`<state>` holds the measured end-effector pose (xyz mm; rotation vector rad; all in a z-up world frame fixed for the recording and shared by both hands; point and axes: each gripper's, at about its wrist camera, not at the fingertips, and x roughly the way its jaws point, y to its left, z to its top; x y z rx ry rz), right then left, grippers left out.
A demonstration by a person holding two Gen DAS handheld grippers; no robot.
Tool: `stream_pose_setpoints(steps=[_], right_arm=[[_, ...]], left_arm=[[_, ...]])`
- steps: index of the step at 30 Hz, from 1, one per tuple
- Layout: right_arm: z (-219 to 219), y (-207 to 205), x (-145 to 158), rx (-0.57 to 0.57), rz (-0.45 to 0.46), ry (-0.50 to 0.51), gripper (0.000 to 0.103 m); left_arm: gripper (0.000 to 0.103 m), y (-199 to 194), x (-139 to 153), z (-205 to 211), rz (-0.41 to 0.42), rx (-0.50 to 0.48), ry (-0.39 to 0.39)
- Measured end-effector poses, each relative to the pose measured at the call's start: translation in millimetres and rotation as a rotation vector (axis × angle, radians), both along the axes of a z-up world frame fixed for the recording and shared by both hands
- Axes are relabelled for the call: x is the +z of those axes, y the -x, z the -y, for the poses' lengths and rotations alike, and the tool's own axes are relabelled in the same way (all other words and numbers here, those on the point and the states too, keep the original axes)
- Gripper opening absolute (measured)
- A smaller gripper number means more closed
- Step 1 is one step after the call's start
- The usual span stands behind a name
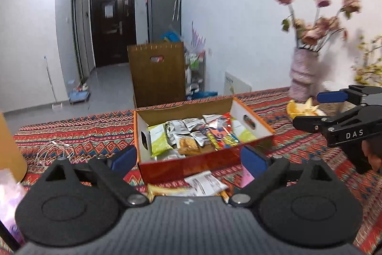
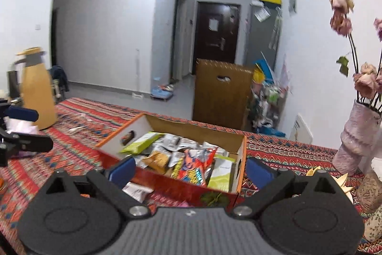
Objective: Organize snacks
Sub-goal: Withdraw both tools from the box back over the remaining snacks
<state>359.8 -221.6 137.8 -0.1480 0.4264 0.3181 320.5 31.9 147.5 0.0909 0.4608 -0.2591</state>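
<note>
An orange cardboard box [image 1: 181, 166] stands on the patterned tablecloth, holding several snack packets [image 1: 191, 135], among them a green one [image 1: 158, 139] and a colourful one [image 2: 193, 166]. My left gripper [image 1: 188, 158] hovers in front of the box, open and empty. In front of the box's [image 2: 167, 181] near wall my right gripper [image 2: 190, 170] is wide open and empty too. A white packet [image 1: 205, 185] and a yellow packet [image 1: 167, 190] lie loose on the cloth before the box. Each gripper shows in the other's view: the right gripper [image 1: 310, 109] and the left gripper [image 2: 31, 128].
A pink vase of dried flowers [image 2: 355, 142] stands at the table's right, with a plate of peel [image 1: 303, 110] beside it. A tan thermos jug [image 2: 38, 92] and a white cable [image 1: 52, 149] sit on the left. A tall brown carton [image 1: 157, 73] stands behind the table.
</note>
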Motion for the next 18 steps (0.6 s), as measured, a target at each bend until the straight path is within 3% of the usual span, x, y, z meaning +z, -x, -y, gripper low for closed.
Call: stream_pose_setpoints(steps=[8,11,18], right_arm=[[14.7,102.0,-23.8,0.023,0.043,-0.066,0.103],[10.9,131.4,-50.1,-0.008,0.050,-0.071,0.103],[0.4,188.6,-118.8,-0.070,-0.036,-0.076,0.103]], left_arm=[[0.097,108.2,-35.7,-11.3,0.092,0.130,-0.022],[0.103,138.4,-52.8,-15.9,0.077,0.168,0.007],[0.103,190.5,-96.8,-14.9,0.031,0.221,0.016]])
